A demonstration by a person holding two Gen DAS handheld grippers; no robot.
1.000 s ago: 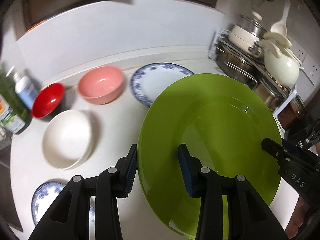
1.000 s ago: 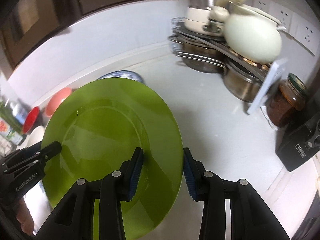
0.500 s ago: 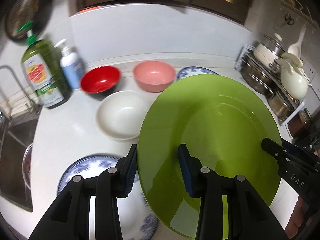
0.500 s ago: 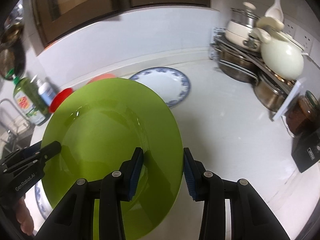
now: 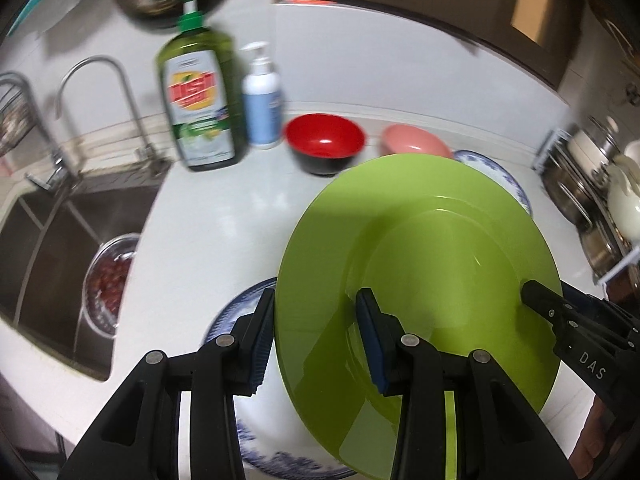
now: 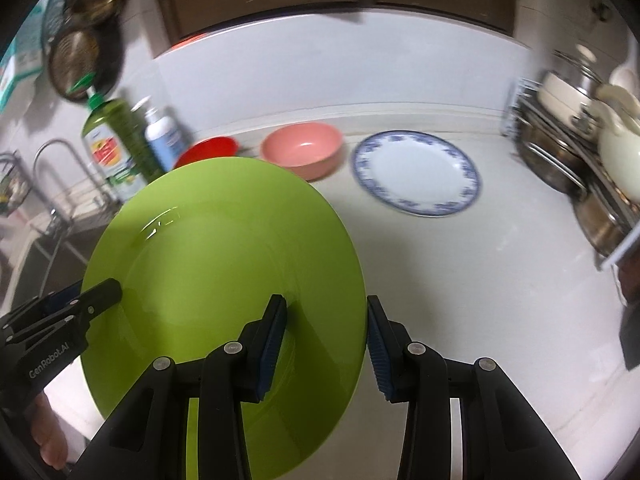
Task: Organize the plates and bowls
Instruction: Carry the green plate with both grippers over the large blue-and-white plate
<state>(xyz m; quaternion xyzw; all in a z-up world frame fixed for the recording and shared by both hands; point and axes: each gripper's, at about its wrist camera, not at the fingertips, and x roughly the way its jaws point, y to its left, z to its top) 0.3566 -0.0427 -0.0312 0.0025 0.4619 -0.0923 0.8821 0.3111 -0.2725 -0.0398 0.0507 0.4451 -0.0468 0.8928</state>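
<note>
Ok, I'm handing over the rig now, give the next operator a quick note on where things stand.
Left hand-held gripper and right hand-held gripper: each clamped on an opposite rim of the green plate, held tilted above the counter.
Blue-rimmed plate lies under the green one; a second blue-rimmed plate sits farther back.
Red bowl and pink bowl: loose, unstacked.
Left: set the green plate down, stack bowls.

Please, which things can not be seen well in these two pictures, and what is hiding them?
- Blue-patterned plate, left wrist view: mostly hidden by the green plate and the left gripper.
- Pink bowl, left wrist view: blurred, front cut by the green plate.
- Red bowl, right wrist view: only its rim shows over the green plate.
</note>
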